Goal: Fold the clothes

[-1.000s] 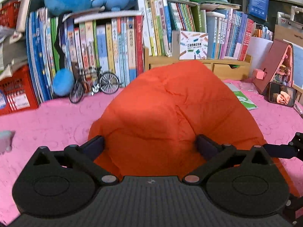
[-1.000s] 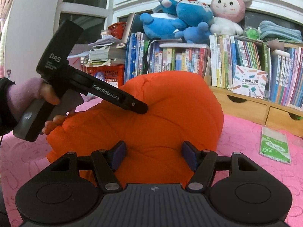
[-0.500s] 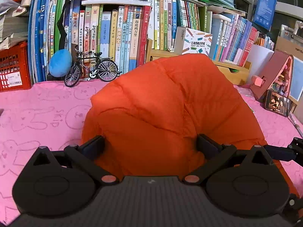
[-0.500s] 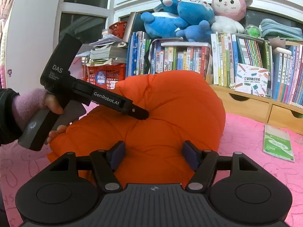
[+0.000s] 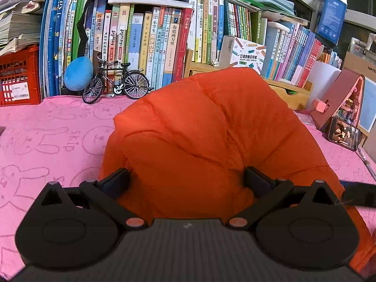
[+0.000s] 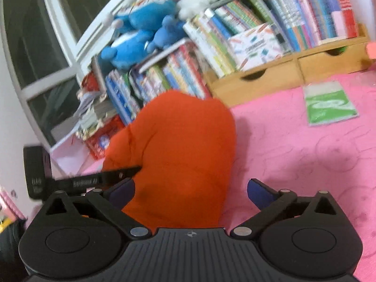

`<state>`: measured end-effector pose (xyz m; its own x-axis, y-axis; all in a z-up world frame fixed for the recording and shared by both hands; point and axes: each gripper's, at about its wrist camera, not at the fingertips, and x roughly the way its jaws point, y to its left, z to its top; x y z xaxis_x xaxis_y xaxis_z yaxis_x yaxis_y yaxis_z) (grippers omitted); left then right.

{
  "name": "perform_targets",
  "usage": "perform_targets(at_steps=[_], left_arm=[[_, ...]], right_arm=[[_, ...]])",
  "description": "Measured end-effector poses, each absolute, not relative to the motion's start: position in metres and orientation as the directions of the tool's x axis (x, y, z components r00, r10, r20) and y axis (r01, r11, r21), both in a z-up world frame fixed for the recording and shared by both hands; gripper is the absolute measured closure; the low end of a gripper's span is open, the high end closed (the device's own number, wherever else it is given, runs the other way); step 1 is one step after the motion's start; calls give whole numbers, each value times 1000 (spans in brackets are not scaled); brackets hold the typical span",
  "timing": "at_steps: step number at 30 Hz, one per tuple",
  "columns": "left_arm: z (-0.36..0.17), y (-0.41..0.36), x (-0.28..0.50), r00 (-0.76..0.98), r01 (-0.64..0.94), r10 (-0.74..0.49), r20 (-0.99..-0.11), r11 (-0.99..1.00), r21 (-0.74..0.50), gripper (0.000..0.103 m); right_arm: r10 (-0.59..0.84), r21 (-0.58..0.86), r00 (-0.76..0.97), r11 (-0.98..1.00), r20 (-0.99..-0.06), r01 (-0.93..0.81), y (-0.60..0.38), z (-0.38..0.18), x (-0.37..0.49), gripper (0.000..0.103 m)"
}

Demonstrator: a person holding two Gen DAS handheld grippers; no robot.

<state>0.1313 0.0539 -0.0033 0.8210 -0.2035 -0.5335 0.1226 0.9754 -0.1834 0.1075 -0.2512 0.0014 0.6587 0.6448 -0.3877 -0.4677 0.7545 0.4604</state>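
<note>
The orange padded jacket [image 5: 206,141] lies in a puffed heap on the pink cloth [image 5: 47,141] covering the desk. In the left wrist view it sits directly ahead of the left tongs [image 5: 186,178] and bulges into the gap between them. The left tongs stand wide apart; the jacket's padding touches or nearly touches both fingers, but they are not clamped on it.

In the right wrist view the jacket [image 6: 178,155] lies ahead of the right tongs [image 6: 190,193] and toward their left side. The right tongs are spread open. The left finger sits against the jacket's edge; the right finger [image 6: 260,193] is over bare pink cloth, apart from the jacket. This view is tilted and blurred.

The left tongs [image 6: 131,171] also show in the right wrist view, reaching in from the left with their tip against the jacket's side. In the left wrist view a dark bar [image 5: 359,195] enters from the right edge beside the jacket; what it is cannot be told.

Beyond the jacket stands a row of books [image 5: 150,42], with a small model bicycle [image 5: 115,82] ahead and to the left of the left tongs. A green packet [image 6: 329,103] lies flat on the cloth, ahead and to the right of the right tongs, well apart from the jacket.
</note>
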Motion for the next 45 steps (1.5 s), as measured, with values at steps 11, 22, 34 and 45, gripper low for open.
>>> perform_targets(at_steps=[11, 22, 34, 45], left_arm=[[9, 43, 119, 859, 74, -103, -502, 994, -77, 4], [26, 55, 134, 893, -37, 38, -448, 999, 10, 10], [-15, 63, 142, 854, -8, -41, -519, 996, -92, 10], [12, 77, 87, 890, -7, -46, -454, 994, -114, 8]], right_arm=[[477, 112, 825, 877, -303, -466, -210, 41, 99, 6], [455, -71, 803, 853, -385, -518, -141, 61, 176, 44], [448, -56, 730, 833, -516, -551, -136, 14, 202, 45], [552, -3, 739, 800, -386, -600, -175, 36, 145, 15]])
